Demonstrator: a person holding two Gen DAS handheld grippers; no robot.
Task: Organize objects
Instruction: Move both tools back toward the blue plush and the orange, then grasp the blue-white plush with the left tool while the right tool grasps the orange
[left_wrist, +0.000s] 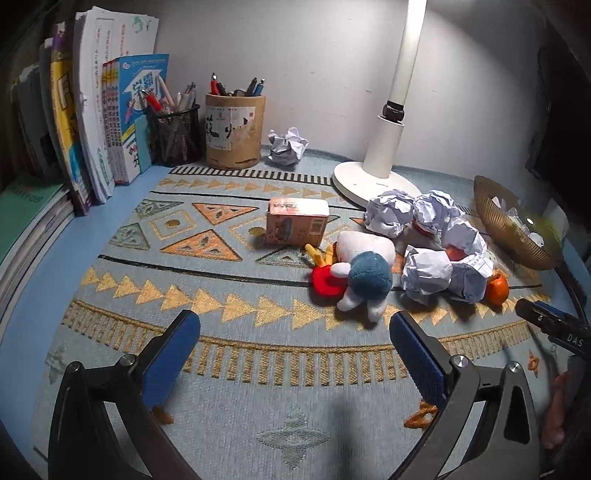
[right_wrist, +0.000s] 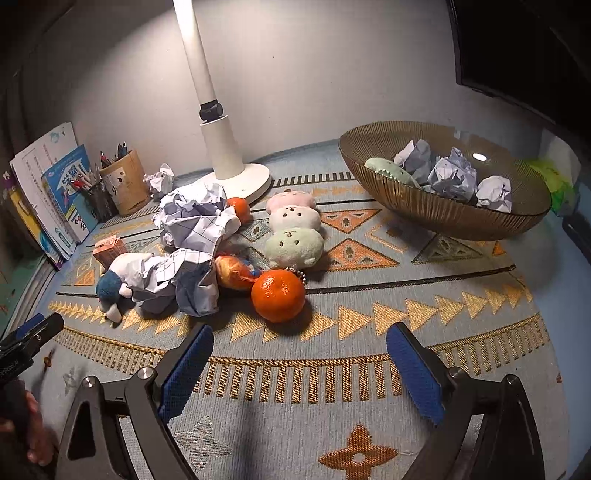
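My left gripper (left_wrist: 295, 332) is open and empty above the patterned mat, just short of a blue-and-white plush toy (left_wrist: 364, 273). My right gripper (right_wrist: 299, 345) is open and empty, just short of a mandarin (right_wrist: 279, 295). Between them lies a heap of crumpled paper balls (right_wrist: 195, 221), also in the left wrist view (left_wrist: 428, 236). A second mandarin (right_wrist: 239, 207) sits behind the heap. A three-headed plush toy (right_wrist: 293, 229) lies beside it. A ribbed brown bowl (right_wrist: 443, 218) at the right holds several paper balls (right_wrist: 452, 175) and a green plush (right_wrist: 388, 170).
A white lamp base (left_wrist: 369, 181) stands behind the heap. A small pink box (left_wrist: 297, 219) lies on the mat. Two pen holders (left_wrist: 234, 129) and a loose paper ball (left_wrist: 288, 146) stand by the wall. Books (left_wrist: 92, 122) line the left. A green bag (right_wrist: 554, 181) lies behind the bowl.
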